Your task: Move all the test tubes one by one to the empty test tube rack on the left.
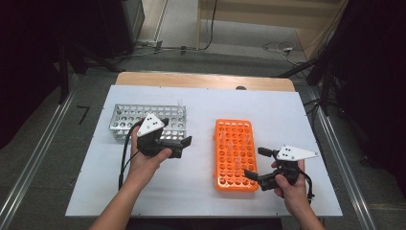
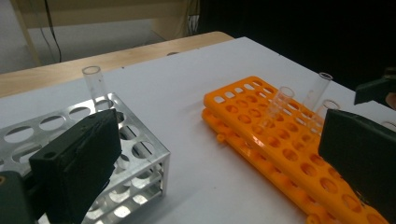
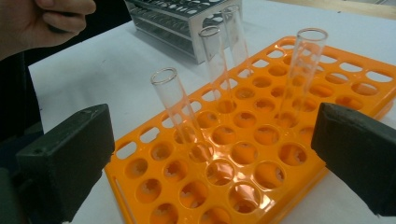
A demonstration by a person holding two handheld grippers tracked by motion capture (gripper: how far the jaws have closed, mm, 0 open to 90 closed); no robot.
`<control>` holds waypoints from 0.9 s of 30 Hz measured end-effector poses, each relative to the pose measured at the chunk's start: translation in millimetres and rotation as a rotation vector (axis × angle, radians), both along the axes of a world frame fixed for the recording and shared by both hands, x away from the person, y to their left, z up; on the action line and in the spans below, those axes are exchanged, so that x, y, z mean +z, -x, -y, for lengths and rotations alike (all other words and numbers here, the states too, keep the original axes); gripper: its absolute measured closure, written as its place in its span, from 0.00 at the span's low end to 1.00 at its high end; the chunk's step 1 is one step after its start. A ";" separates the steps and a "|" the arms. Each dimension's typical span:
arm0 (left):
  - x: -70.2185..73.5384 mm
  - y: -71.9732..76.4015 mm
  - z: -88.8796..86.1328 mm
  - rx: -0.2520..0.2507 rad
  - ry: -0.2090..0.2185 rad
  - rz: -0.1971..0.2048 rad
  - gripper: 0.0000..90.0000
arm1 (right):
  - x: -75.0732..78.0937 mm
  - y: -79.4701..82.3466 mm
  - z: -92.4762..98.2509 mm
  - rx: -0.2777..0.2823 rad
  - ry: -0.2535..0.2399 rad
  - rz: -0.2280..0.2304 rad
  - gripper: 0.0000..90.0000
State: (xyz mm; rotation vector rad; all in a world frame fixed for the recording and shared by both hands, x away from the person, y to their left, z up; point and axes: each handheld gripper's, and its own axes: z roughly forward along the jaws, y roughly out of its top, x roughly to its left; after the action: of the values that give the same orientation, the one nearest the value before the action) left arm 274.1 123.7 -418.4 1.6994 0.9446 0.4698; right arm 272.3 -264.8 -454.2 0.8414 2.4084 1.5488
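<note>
I see my left gripper (image 1: pixel 178 142) spread wide with nothing between its jaws, the metal rack (image 1: pixel 125 120) just behind it. My right gripper (image 1: pixel 254 164) is spread too, at the orange rack (image 1: pixel 234 154), whose glass tubes (image 3: pixel 176 108) stand just ahead of it.

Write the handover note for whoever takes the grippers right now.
Left gripper: open, empty, between the metal rack and the orange rack.
Right gripper: open, empty, at the orange rack's near right edge.
Tubes: one tube stands in the metal rack's corner; three tubes stand in the orange rack.
Done: apparently one tube moved across.
Left: probably the other three.
</note>
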 end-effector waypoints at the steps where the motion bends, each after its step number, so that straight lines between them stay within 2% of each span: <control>1: -0.5 3.8 0.5 -0.010 0.010 0.000 0.00 | -0.2 0.0 -1.3 0.006 0.000 -0.002 0.00; 2: -0.5 3.8 0.5 -0.010 0.010 0.000 0.00 | -0.8 0.2 -2.9 0.006 -0.002 -0.005 0.00; 3: -0.6 11.5 2.1 -0.017 0.010 0.007 0.00 | -1.0 0.6 -4.5 0.008 0.002 -0.005 0.02; 7: -0.7 22.6 5.4 -0.030 0.004 0.024 0.00 | -2.5 1.4 -10.6 0.022 0.008 -0.015 0.04; 10: -5.0 34.0 5.3 -0.050 0.020 0.031 0.00 | -3.6 1.0 -14.9 0.028 0.015 -0.020 0.06; 13: -9.4 38.5 5.3 -0.064 0.014 0.030 0.00 | -5.3 0.3 -19.9 0.037 0.030 -0.028 0.09; 15: -11.3 41.2 3.9 -0.068 0.034 0.031 0.00 | -6.2 0.0 -23.2 0.049 0.036 -0.026 0.12; 20: -17.3 46.9 7.1 -0.075 0.032 0.028 0.00 | -8.2 -0.7 -30.5 0.063 0.047 -0.033 0.18; 27: -20.8 48.3 16.4 -0.105 0.023 0.018 0.00 | -10.4 -1.6 -35.7 0.059 0.064 -0.031 0.35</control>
State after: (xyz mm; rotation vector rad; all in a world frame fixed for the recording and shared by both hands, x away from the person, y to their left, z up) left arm 225.9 107.2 -439.2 1.7123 0.8396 0.4028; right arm 273.9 -229.1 -464.7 0.7941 2.5118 1.4813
